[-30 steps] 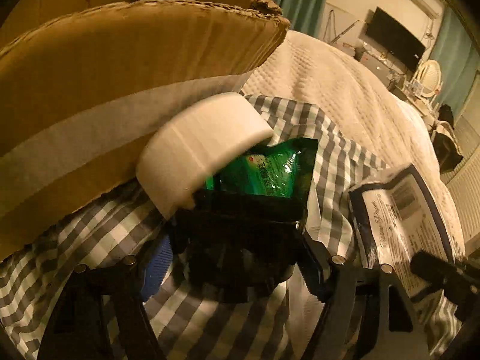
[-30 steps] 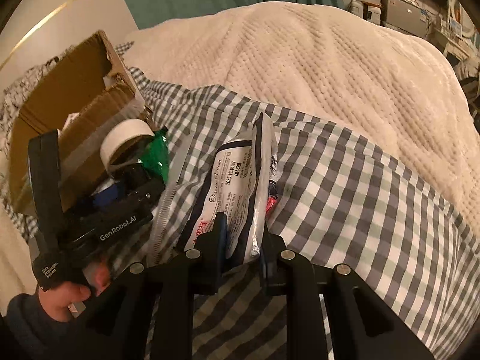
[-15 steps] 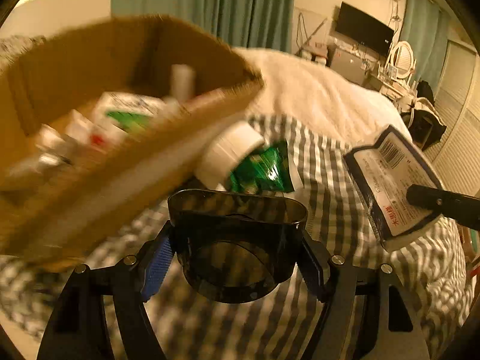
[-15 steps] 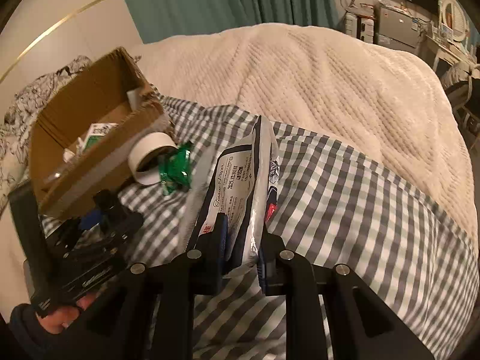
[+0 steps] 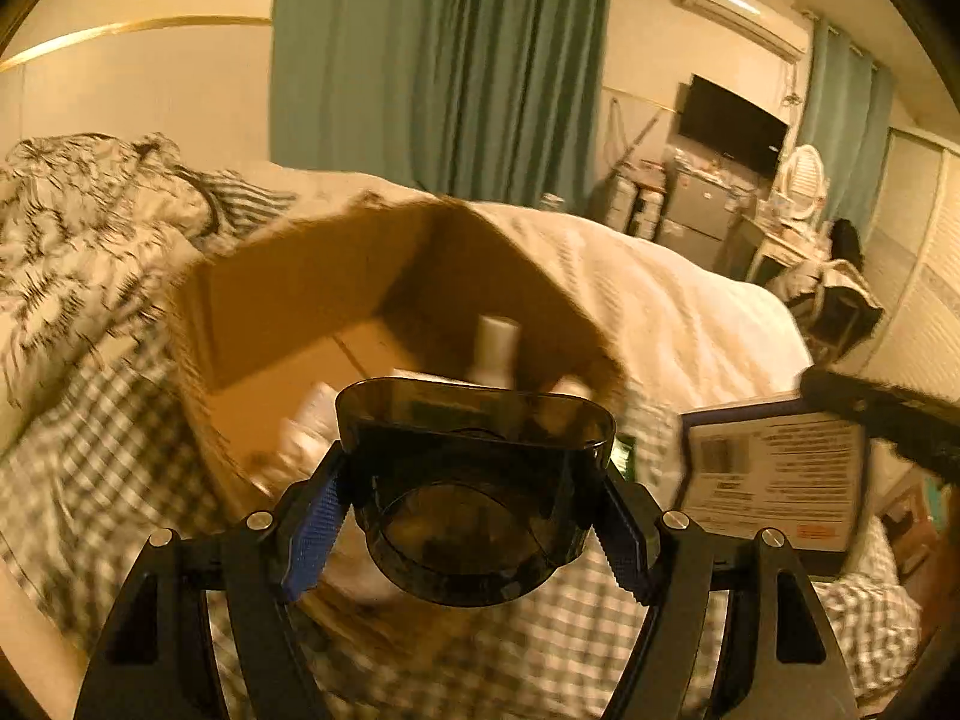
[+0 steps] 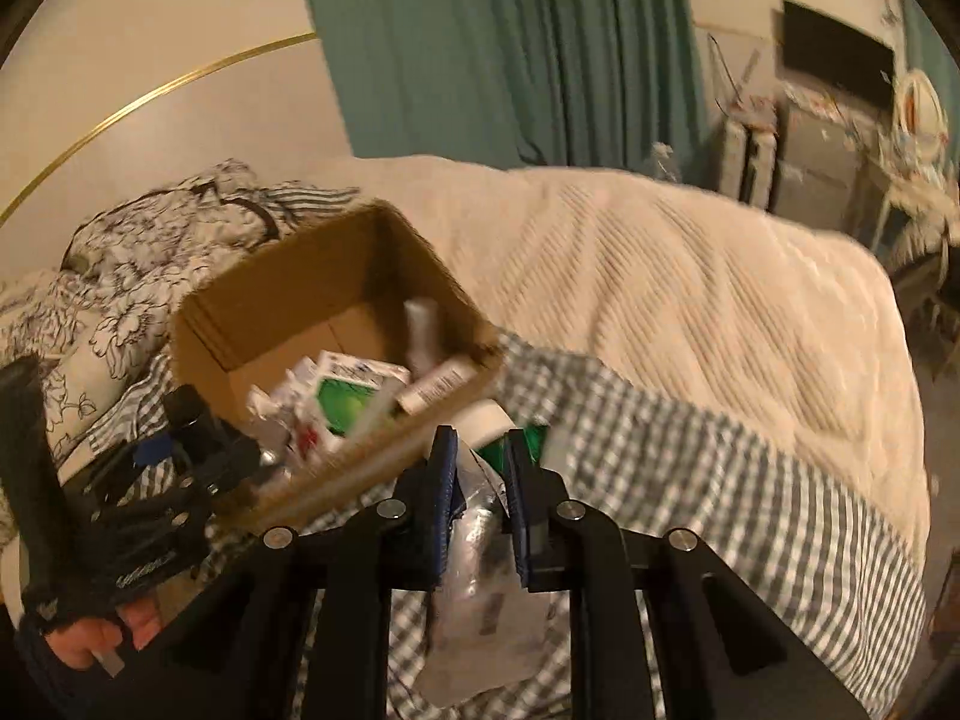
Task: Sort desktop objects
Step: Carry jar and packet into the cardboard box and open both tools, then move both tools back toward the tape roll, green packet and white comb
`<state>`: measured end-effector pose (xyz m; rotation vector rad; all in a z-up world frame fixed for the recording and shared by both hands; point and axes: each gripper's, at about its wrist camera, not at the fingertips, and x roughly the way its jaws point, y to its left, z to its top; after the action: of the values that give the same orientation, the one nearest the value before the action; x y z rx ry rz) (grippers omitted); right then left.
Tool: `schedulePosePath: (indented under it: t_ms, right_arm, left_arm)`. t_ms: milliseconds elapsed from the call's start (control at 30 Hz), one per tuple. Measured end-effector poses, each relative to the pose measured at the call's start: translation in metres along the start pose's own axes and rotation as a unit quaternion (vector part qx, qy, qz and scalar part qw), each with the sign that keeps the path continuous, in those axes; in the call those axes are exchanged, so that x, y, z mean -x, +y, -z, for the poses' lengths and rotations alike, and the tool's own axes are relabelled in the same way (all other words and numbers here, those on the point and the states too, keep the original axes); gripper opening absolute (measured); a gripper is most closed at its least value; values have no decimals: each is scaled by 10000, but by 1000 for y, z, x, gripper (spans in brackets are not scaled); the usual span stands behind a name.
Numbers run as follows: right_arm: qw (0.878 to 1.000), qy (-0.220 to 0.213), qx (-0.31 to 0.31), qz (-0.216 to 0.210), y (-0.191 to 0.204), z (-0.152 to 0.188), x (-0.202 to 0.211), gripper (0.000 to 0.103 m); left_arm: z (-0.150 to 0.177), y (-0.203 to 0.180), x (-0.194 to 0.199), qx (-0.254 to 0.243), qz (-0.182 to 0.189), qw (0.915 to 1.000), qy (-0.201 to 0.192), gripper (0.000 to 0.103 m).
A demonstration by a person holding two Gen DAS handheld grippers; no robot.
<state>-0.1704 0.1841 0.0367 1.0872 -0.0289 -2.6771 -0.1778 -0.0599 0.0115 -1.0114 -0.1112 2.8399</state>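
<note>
My left gripper [image 5: 474, 522] is shut on a dark smoky plastic cup [image 5: 474, 480] and holds it up in front of the open cardboard box [image 5: 288, 312]. The box also shows in the right wrist view [image 6: 312, 276], with several small cartons and tubes inside. My right gripper [image 6: 480, 498] is shut on a flat white printed pouch [image 6: 480, 600] that hangs below the fingers; the pouch also shows in the left wrist view [image 5: 774, 474]. A white tape roll [image 6: 489, 420] and a green packet [image 6: 531, 438] lie beside the box.
The box stands on a checked cloth [image 6: 720, 492] spread over a cream quilted bed [image 6: 690, 276]. A floral blanket [image 6: 120, 252] is bunched at the left. A teal curtain, a TV and furniture stand beyond the bed.
Both grippers have risen and tilted up. The left one lifted the cup from beside the tape roll to above the box's near wall. The right one carried the pouch toward the box.
</note>
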Motion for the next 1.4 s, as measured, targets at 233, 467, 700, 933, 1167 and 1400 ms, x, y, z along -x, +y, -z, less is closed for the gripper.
schedulePosePath:
  t_ms: [233,467,700,933,1167,1400]
  right_arm:
    - [9981,-315,515,-150,49,-48,-4,13]
    - [9943,-614,-68,-869,67,-76,-57,18]
    - [9987,-120,171,-463,59,-63,-74,62]
    - [9998,-169,57,-43,32,-40,-13,62]
    - [9992,-129,-308,204,-7,31,26,63]
    - [9986,-2,-335,412,-21,65,36,64]
  left_arm:
    - [2,35,-24,97,127,9998,-143,76]
    - [7,22,-42,-463,-211,9976,-470,85]
    - [2,25,-32,-72,-288,9988,-377,103]
    - [4,18,5,126,-287,9984,-477,103]
    - [40,-19,24,-105,172,9996,-193,103]
    - [94,-69,29,-885,206,9959,-49,103]
